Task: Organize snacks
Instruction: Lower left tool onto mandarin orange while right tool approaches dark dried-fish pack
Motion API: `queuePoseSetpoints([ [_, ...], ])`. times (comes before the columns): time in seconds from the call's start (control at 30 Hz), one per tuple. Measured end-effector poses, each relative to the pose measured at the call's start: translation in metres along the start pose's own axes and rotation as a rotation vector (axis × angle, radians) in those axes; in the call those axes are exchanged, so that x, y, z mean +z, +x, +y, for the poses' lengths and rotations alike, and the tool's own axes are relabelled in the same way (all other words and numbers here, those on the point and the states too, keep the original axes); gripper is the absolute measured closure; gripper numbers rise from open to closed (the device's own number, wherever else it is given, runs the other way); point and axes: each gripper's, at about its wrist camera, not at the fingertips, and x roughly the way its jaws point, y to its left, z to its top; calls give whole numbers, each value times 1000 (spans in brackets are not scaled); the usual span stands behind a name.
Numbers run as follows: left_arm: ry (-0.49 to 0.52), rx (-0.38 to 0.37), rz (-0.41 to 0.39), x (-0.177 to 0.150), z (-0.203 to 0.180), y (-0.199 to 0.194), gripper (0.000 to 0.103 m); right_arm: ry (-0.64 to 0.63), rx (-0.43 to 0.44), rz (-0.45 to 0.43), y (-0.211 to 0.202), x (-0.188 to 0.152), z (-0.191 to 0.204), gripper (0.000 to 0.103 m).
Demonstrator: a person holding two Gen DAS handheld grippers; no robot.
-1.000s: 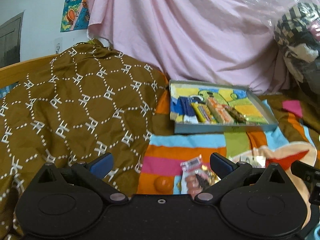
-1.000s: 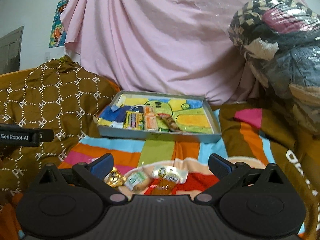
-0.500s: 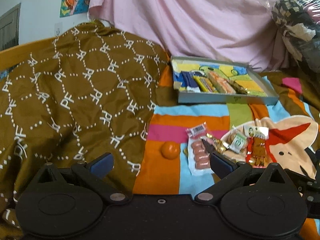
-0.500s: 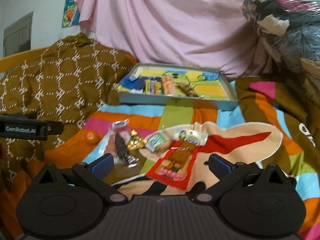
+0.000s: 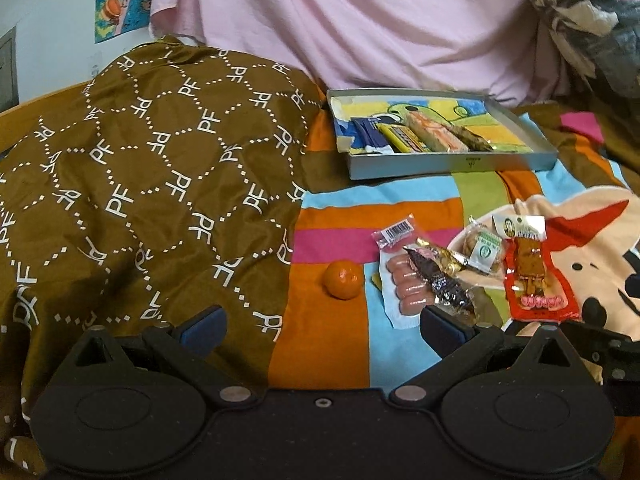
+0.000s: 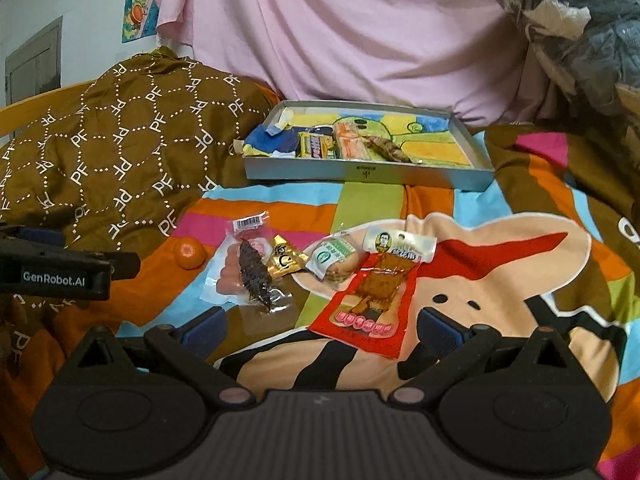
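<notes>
A grey tray at the back holds several snack packs. Loose on the striped blanket lie a small orange, a sausage pack, a dark snack pack, a gold wrapper, a green-labelled bun pack and a red snack pack. My left gripper is open and empty, just short of the orange and sausages. My right gripper is open and empty, with the red pack's near end between its fingers' line.
A brown patterned cover is heaped on the left. Pink cloth hangs behind the tray. A bag of clothes sits at the back right. The left gripper's body shows at the right view's left edge.
Both grippers have pulled back and tilted down; the loose snacks now lie in full view ahead of them. Both stay open and empty.
</notes>
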Motion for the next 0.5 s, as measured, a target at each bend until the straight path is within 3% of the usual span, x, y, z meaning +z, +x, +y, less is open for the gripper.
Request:
queuePoseSetpoints([
  [0.5,46,-26,37,6,2,27,1,42,11,62,30,1,-4,0],
])
